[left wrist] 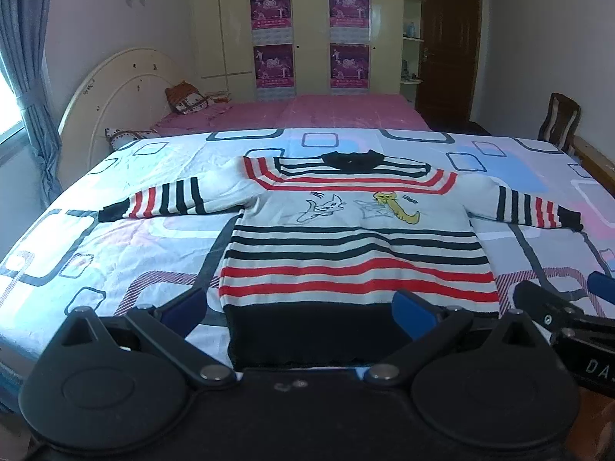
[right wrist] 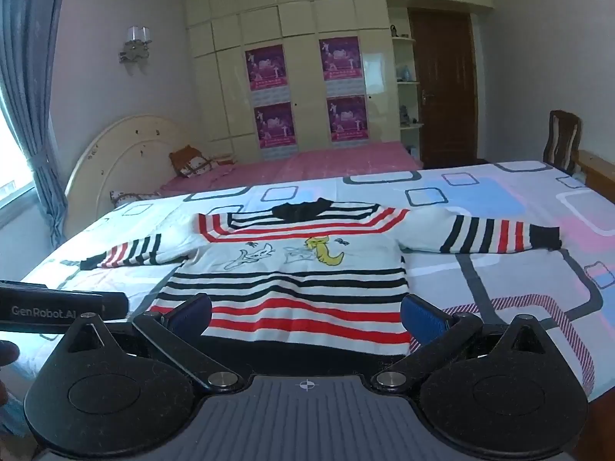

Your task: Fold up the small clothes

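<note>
A small striped sweater (left wrist: pixel 346 238) lies flat, front up, on the patterned bedsheet (left wrist: pixel 115 253), with both sleeves spread out and the black collar at the far side. It also shows in the right wrist view (right wrist: pixel 292 288). My left gripper (left wrist: pixel 300 311) is open and empty, just above the black hem, its blue fingers (left wrist: pixel 413 313) on either side of the hem's left half. My right gripper (right wrist: pixel 305 317) is open and empty over the hem's right part. The right gripper also shows at the right edge of the left wrist view (left wrist: pixel 565 299).
The bed's near edge is right under both grippers. A second bed with a pink cover (left wrist: pixel 307 113) and pillows (left wrist: pixel 192 101) stands behind. A wardrobe (left wrist: pixel 307 27), a brown door (left wrist: pixel 447 46) and a chair (left wrist: pixel 559 121) are at the back.
</note>
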### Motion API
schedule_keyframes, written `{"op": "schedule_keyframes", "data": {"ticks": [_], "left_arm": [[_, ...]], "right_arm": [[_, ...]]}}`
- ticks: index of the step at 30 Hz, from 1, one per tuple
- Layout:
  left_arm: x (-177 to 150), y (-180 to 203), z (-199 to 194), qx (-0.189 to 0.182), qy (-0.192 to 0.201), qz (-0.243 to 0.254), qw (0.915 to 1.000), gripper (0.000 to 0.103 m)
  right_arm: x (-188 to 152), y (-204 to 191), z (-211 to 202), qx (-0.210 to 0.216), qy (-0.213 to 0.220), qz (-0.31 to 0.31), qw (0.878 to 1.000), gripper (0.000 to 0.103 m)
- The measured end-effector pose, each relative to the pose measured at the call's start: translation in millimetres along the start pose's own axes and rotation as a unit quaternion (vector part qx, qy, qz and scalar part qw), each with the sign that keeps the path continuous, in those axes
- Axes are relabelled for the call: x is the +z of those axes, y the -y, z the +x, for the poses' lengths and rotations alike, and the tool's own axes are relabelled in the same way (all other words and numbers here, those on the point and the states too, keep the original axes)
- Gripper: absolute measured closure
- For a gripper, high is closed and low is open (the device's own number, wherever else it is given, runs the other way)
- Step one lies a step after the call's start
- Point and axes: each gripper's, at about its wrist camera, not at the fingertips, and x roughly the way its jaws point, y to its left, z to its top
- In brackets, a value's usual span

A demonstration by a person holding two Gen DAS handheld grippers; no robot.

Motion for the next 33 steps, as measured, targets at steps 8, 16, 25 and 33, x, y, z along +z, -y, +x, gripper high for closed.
{"op": "schedule_keyframes", "data": {"ticks": [8,16,25,33], "left_arm": [[-0.9,-3.8,0.7,0.006,-0.003,-0.002,1.0,0.0],[-2.0,-5.0,1.4,0.008,-0.005,-0.003,1.0,0.0],[-4.7,-8.6,0.4,0.007,-0.006,-0.005,0.9999,0.0],[-5.6,-10.2,0.6,0.006,-0.009,-0.006,0.9999,0.0]], "right_arm": [[-0.4,2.9,7.1,-0.016,-0.009,-0.007,1.0,0.0],[0.2,1.4,6.9,-0.013,-0.005,-0.007,1.0,0.0],[0.4,-1.5,6.3,-0.012,-0.007,-0.007,1.0,0.0],[0.1,-4.4,6.3,-0.012,-0.006,-0.009,1.0,0.0]]}}
